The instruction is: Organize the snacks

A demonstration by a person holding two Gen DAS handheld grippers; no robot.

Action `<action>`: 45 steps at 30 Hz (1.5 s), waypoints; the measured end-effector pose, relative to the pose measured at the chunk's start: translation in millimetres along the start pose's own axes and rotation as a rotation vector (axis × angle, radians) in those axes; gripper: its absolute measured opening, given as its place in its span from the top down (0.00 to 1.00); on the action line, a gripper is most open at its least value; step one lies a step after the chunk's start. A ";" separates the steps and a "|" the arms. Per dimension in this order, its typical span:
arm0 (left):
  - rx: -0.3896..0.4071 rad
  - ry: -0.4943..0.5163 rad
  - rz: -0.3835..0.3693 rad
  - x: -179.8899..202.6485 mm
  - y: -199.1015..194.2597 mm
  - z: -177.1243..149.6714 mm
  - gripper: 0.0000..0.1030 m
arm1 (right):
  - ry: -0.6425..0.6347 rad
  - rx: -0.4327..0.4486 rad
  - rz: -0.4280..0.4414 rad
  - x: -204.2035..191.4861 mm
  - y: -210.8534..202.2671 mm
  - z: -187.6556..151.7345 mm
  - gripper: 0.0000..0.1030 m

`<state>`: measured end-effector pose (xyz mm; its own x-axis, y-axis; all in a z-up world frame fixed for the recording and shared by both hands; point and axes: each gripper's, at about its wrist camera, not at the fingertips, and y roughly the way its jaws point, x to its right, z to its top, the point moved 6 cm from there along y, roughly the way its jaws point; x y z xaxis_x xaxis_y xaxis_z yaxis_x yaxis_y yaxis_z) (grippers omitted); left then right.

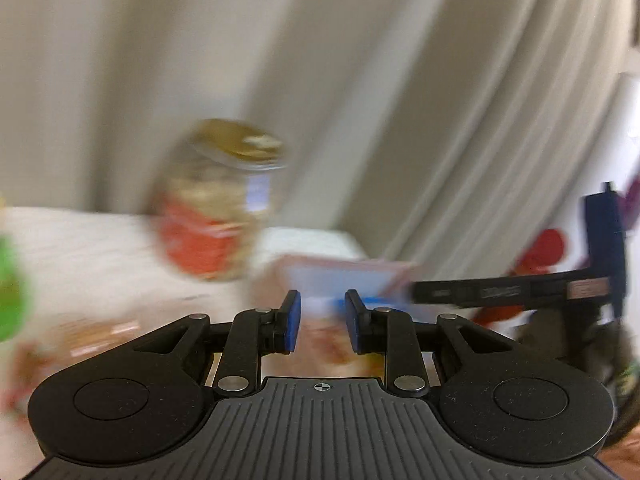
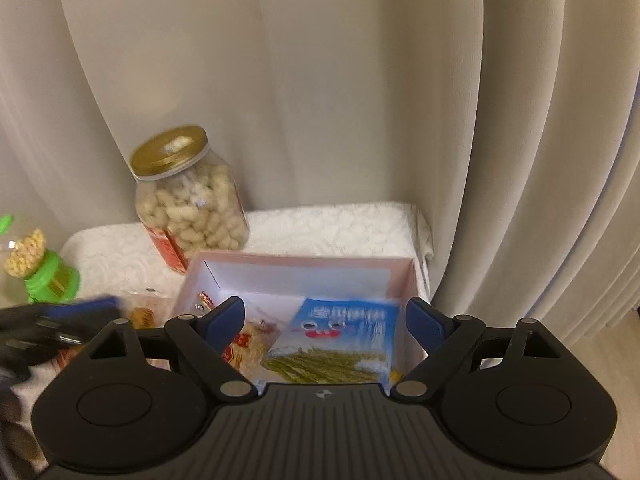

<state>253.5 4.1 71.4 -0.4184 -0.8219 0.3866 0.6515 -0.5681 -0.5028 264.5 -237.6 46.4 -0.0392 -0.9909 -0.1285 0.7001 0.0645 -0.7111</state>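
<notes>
A pink open box (image 2: pixel 296 264) stands on the white-clothed table (image 2: pixel 340 224). In it lie a blue snack packet (image 2: pixel 344 336) and a clear packet with red print (image 2: pixel 244 344). My right gripper (image 2: pixel 326 312) hovers over the box, open wide with nothing between its fingers. In the blurred left wrist view my left gripper (image 1: pixel 322 320) stands just in front of the box (image 1: pixel 344 276), jaws a narrow gap apart and empty. A peanut jar (image 2: pixel 188 200) with a gold lid stands behind the box's left corner.
A green-lidded clear container (image 2: pixel 44 276) stands at the table's left. A small orange snack packet (image 2: pixel 142 316) lies left of the box. A beige curtain (image 2: pixel 360 80) hangs close behind the table. The table's right edge (image 2: pixel 424 248) drops off beside the box.
</notes>
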 end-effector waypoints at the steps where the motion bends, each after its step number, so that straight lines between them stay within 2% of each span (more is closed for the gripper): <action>1: 0.000 0.001 0.041 -8.7 -5.8 -4.7 0.73 | 0.003 -0.013 -0.001 -1.3 2.4 -4.5 0.14; 7: 0.007 -0.006 0.140 -39.4 -33.1 -42.2 0.73 | -0.050 -0.028 0.027 -37.5 -2.1 -28.1 0.14; 13: 0.002 0.017 0.200 -45.3 -65.2 -80.8 0.73 | -0.167 -0.041 0.090 -115.2 -7.2 -38.3 0.14; 19: 0.003 -0.131 0.244 -77.2 -105.0 -109.7 0.73 | -0.269 -0.119 0.127 -192.4 7.2 -53.2 0.15; 21: -0.014 -0.178 0.248 -88.7 -109.5 -116.9 0.73 | -0.291 -0.155 0.121 -212.8 19.9 -60.6 0.18; 23: -0.022 -0.210 0.245 -96.8 -113.4 -123.7 0.73 | -0.336 -0.167 0.070 -228.3 34.5 -66.9 0.35; 25: -0.018 -0.230 0.236 -101.8 -116.7 -127.3 0.73 | -0.373 -0.172 0.014 -238.8 47.0 -70.8 0.43; 27: -0.008 -0.240 0.234 -105.4 -120.6 -127.9 0.73 | -0.364 -0.166 0.031 -245.3 48.7 -71.1 0.43; 31: 0.005 -0.220 0.278 -108.8 -130.2 -126.6 0.73 | -0.377 -0.115 0.098 -261.2 33.3 -65.6 0.42; 34: 0.004 -0.216 0.283 -109.3 -131.4 -126.0 0.73 | -0.432 -0.109 0.136 -279.7 30.2 -67.6 0.30; 38: -0.018 -0.212 0.291 -107.8 -129.4 -131.4 0.73 | -0.480 -0.149 0.139 -298.9 47.5 -83.7 0.27; 40: -0.027 -0.209 0.288 -105.6 -129.7 -134.7 0.73 | -0.475 -0.151 0.125 -300.6 56.6 -91.4 0.19; 42: -0.031 -0.205 0.278 -104.1 -130.4 -136.7 0.73 | -0.493 -0.139 0.109 -302.8 57.5 -96.2 0.19; 45: -0.038 -0.210 0.259 -102.1 -129.5 -137.7 0.73 | -0.522 -0.162 0.093 -303.2 51.3 -104.4 0.28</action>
<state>124.6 155.8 -9.3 -0.1002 -0.9149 0.3910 0.6937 -0.3460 -0.6317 237.9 78.4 -23.3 0.4050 -0.9044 0.1345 0.5632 0.1309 -0.8159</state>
